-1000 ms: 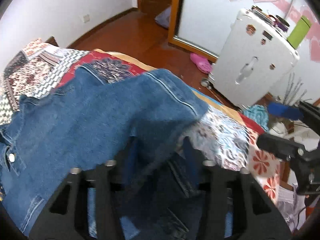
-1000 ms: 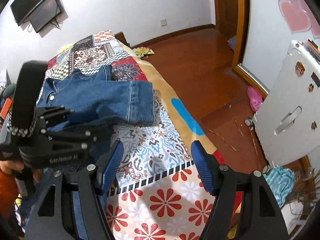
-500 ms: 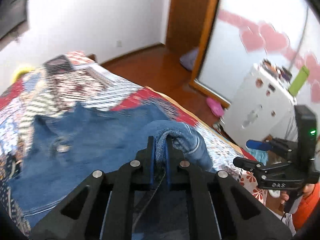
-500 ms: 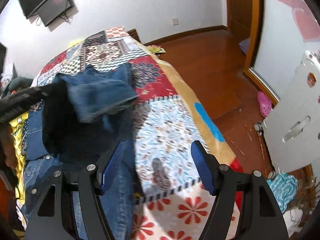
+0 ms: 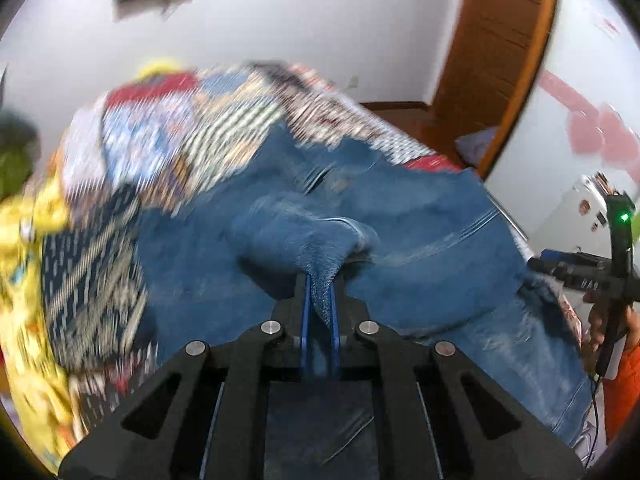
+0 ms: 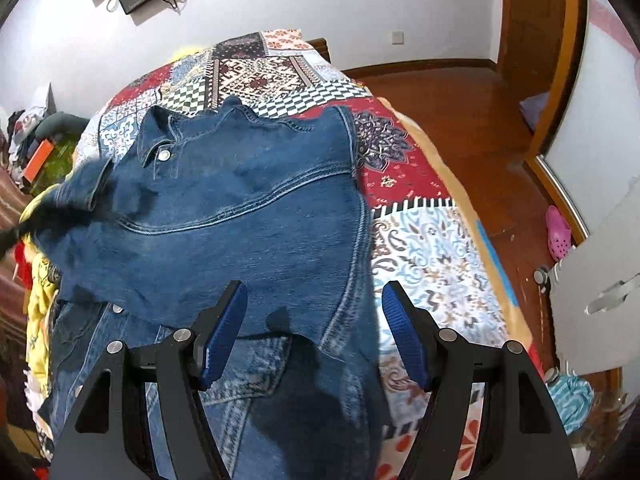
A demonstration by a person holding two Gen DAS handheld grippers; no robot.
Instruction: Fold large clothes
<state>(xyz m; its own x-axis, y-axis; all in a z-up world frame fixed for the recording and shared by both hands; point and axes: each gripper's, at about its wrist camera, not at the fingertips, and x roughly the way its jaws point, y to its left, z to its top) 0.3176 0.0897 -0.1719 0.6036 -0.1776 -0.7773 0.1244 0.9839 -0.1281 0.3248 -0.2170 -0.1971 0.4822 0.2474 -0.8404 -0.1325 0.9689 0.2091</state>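
Lying spread across the patchwork bedspread [image 6: 420, 240] of the bed, the denim jacket [image 6: 248, 216] covers the middle and near part of the bed, its collar toward the head end and its right seam running down not far from the bed's right edge. At the left edge of the bed, yellow cloth [image 5: 28, 280] is bunched beside the jacket. The left gripper [image 5: 320, 296] has its jaws clenched on a gathered fold of the denim, which rises in a blurred hump above the rest of the jacket. In the right wrist view that pulled part shows at the jacket's left side, near the left edge of the bed. The right gripper [image 6: 314, 332] hangs over the near part of the jacket with its jaws released and standing wide, blue pads [image 6: 224, 332] clear of the cloth. Beyond the bed's right edge lie the wooden floor [image 6: 460, 92] and a pink shoe [image 6: 560, 232].
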